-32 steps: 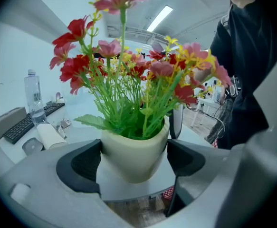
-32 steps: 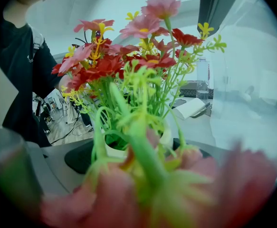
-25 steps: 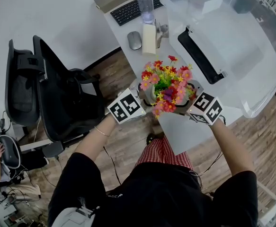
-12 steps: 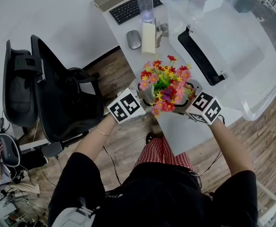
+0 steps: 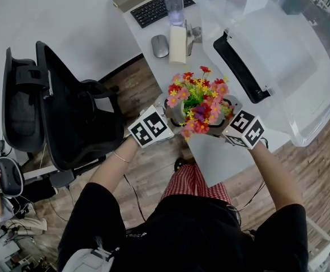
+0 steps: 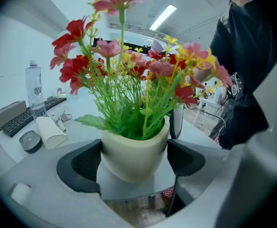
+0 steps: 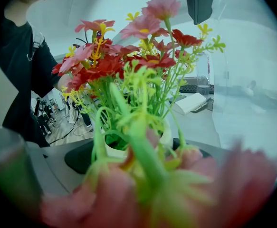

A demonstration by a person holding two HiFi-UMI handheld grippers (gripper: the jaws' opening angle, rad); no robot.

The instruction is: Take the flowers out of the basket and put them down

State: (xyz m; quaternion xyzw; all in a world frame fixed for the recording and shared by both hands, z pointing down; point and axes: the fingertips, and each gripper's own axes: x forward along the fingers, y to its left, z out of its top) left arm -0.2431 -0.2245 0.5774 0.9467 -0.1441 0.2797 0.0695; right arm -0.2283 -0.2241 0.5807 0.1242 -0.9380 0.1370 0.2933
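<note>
Left gripper point(image 6: 134, 161) and right gripper point(image 7: 139, 156) face each other at the desk's point(image 5: 221, 158) near edge, both clamped on the cream pot point(image 6: 132, 146). Blurred flowers point(image 7: 143, 194) hide most of the right's jaws.

Red, pink and yellow flowers point(image 5: 198, 100) on bright green stems, in a cream pot point(image 6: 134, 153). Black-and-white square markers on left gripper point(image 5: 163, 120) and right gripper point(image 5: 228, 124); grey bodies, black pads point(image 6: 81, 165). White desk point(image 5: 221, 157), black chair point(image 5: 57, 106), brown wood-grain floor point(image 5: 148, 89), red-and-white checked trousers point(image 5: 193, 183), black keyboard point(image 5: 159, 7).
</note>
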